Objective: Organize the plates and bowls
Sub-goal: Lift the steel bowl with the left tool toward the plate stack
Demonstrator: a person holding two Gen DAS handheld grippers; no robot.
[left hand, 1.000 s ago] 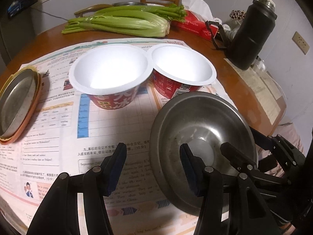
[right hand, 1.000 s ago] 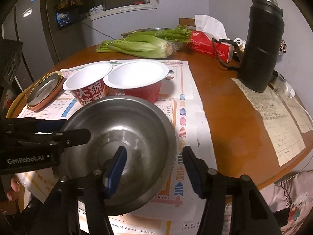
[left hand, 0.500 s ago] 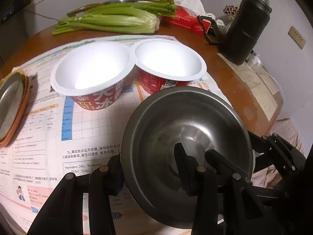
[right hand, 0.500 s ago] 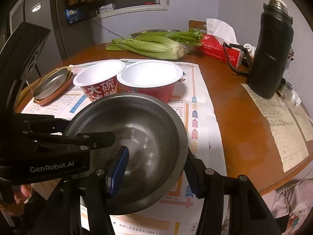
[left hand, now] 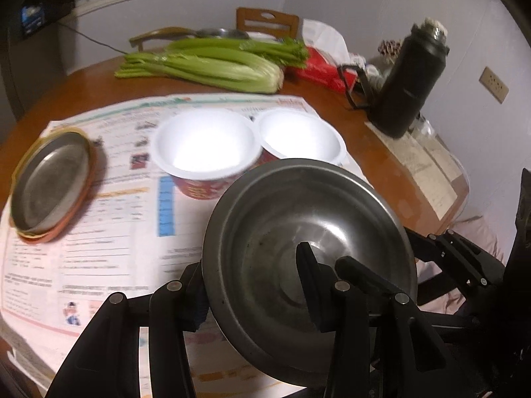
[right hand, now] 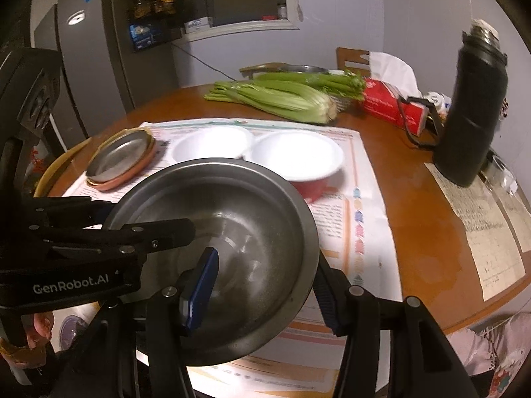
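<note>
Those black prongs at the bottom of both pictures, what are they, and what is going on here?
They are two hand-held gripping tools; no robot arm. Each carries a camera looking along its fingers, so one picture comes from the left tool, the other from the right tool. Both clamp the rim of one steel bowl, each with one finger inside and one outside. On the round table lie newspaper, two white-lined paper bowls, a stack of plates, celery, a red tissue box and a black flask.

"GenRobot.AI" stands in white letters on the black left tongs (right hand: 159, 232), lower left of the right-wrist frame. Print on the newspaper (right hand: 335, 212) and the red bowls is too blurred to read.
</note>
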